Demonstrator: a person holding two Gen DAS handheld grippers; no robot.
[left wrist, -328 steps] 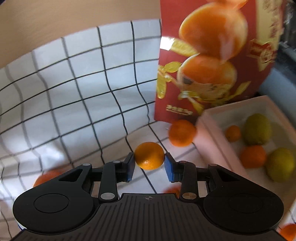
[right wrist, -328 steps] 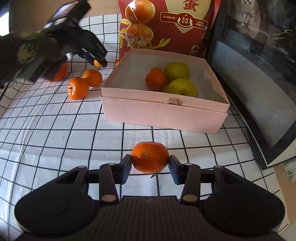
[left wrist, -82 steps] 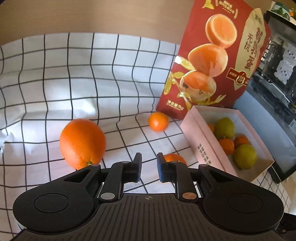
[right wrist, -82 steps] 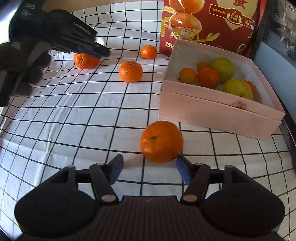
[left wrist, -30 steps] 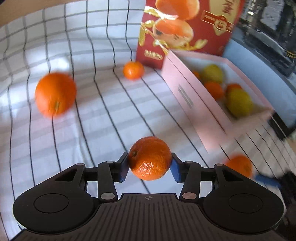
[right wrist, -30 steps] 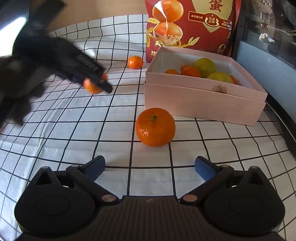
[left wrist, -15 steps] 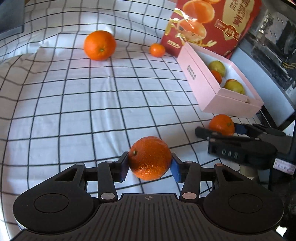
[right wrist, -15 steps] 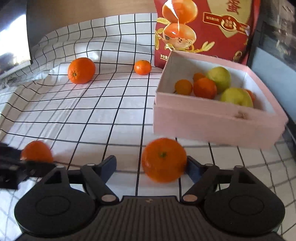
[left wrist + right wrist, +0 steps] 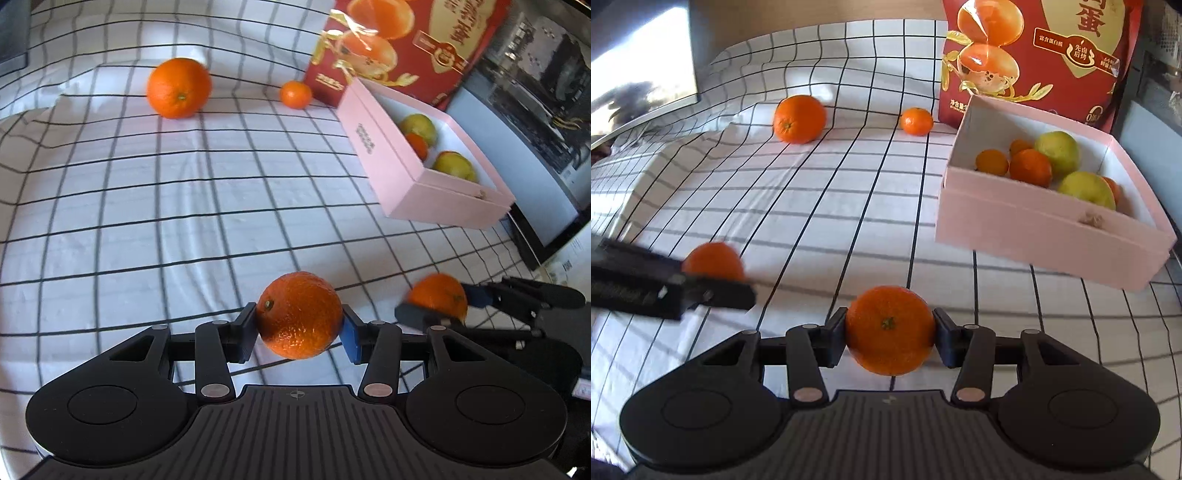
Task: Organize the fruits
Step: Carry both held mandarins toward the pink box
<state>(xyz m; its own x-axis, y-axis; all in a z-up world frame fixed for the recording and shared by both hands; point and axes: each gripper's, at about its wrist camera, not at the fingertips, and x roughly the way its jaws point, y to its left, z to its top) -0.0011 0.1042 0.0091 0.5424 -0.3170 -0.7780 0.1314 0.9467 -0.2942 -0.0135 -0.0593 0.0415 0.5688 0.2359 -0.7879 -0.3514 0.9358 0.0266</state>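
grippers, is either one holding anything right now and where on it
Each has a mandarin between its pads, pinched at opposite sides: the left gripper holds its mandarin; the right gripper is closing on its mandarin.

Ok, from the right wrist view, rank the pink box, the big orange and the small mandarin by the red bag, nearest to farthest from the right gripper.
1. Pink box: ahead on the right, nearest to the right gripper.
2. Big orange: far back, left of centre.
3. Small mandarin: far back beside the red bag, about level with the big orange; too close to call between them.
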